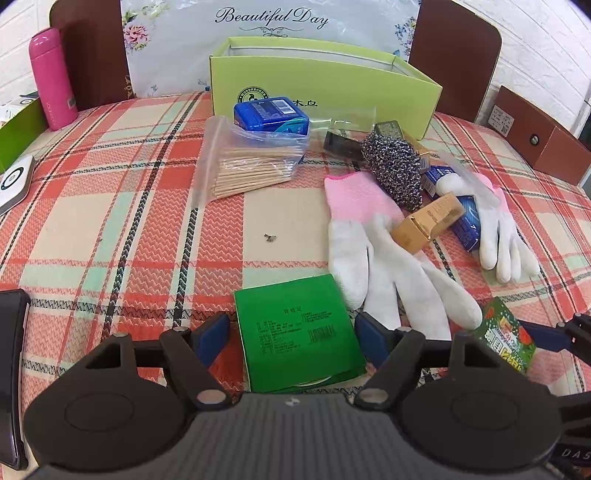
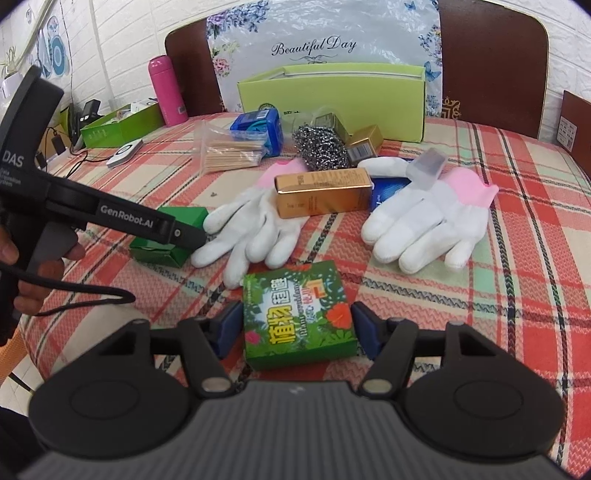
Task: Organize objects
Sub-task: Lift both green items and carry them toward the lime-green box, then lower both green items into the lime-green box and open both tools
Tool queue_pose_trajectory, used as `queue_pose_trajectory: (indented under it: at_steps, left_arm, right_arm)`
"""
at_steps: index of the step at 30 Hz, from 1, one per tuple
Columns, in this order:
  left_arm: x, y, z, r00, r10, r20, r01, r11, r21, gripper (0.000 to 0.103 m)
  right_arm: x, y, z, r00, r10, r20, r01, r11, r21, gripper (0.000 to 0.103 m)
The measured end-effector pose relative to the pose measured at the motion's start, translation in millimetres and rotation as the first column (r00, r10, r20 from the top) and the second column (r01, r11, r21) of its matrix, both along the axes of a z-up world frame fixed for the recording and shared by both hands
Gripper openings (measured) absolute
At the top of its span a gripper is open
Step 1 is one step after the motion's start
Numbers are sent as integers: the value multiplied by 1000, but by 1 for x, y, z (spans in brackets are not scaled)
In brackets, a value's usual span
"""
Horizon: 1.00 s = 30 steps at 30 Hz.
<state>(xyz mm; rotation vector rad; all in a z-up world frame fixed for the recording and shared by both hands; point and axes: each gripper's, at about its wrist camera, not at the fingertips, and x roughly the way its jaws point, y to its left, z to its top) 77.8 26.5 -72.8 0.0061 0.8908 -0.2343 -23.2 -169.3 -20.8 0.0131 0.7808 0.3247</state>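
Note:
My left gripper (image 1: 291,332) is open, its blue pads either side of a plain green box (image 1: 299,332) lying on the plaid tablecloth, not touching it. It also shows in the right wrist view (image 2: 168,230). My right gripper (image 2: 297,326) is open around a floral green box (image 2: 297,317), also seen in the left wrist view (image 1: 508,338); small gaps show at both pads. Beyond lie two white gloves (image 2: 251,229) (image 2: 432,225), a gold box (image 2: 323,192), a steel scourer (image 2: 319,147), a bag of wooden sticks (image 1: 247,166) and a blue box (image 1: 271,114).
An open lime-green box (image 1: 325,85) stands at the back of the table before a floral bag (image 1: 271,22). A pink bottle (image 1: 51,79) stands back left. Brown chair backs (image 2: 491,62) sit behind. A second green box (image 2: 122,123) lies far left.

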Motion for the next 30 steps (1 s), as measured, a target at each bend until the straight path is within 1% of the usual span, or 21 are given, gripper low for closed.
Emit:
queue_pose_trajectory:
  at_steps: [1, 3, 5, 8, 10, 12, 16, 18, 20, 24, 27, 30]
  left_arm:
    - [-1, 1, 0, 1000, -4, 4, 4, 1000, -1, 71]
    - [-1, 2, 3, 1000, -11, 7, 11, 1000, -8, 70]
    - [-3, 6, 8, 1000, -21, 13, 22, 999, -30, 70]
    - [-5, 13, 27, 998, -41, 53, 45, 997, -66, 69]
    - [-3, 16, 44, 994, -55, 96, 63, 994, -86, 69]
    - [2, 16, 61, 987, -65, 147, 78, 993, -89, 69]
    - [24, 12, 100, 964, -67, 258, 91, 993, -79, 69]
    - [42, 12, 117, 951, -55, 305, 84, 993, -84, 69]
    - [65, 10, 129, 943, -37, 332, 67, 994, -81, 69]
    - [128, 8, 144, 941, 10, 337, 17, 997, -78, 69]
    - [170, 4, 143, 945, 22, 325, -3, 998, -59, 69]
    - [207, 0, 131, 953, 30, 301, -22, 999, -31, 69]
  right_arm:
    - [0, 0, 0, 1000, 3, 0, -3, 1000, -2, 62]
    - [1, 0, 1, 1000, 9, -4, -9, 1000, -2, 62]
    - [1, -3, 7, 1000, 28, -8, -28, 999, 20, 62]
    - [0, -9, 27, 998, 53, 39, -56, 996, 64, 62]
    - [7, -16, 44, 995, 50, 87, -57, 995, 79, 62]
    - [20, -21, 60, 990, 43, 131, -55, 994, 94, 62]
    - [56, -27, 88, 976, 12, 216, -35, 994, 106, 62]
    - [78, -26, 100, 967, -8, 256, -16, 996, 90, 62]
    - [102, -24, 108, 958, -28, 286, 9, 998, 70, 62]
    - [160, -23, 116, 946, -67, 317, 58, 998, 37, 62]
    - [206, -25, 114, 941, -103, 321, 105, 994, 11, 62]
    - [252, -24, 103, 946, -125, 298, 140, 990, -29, 62]
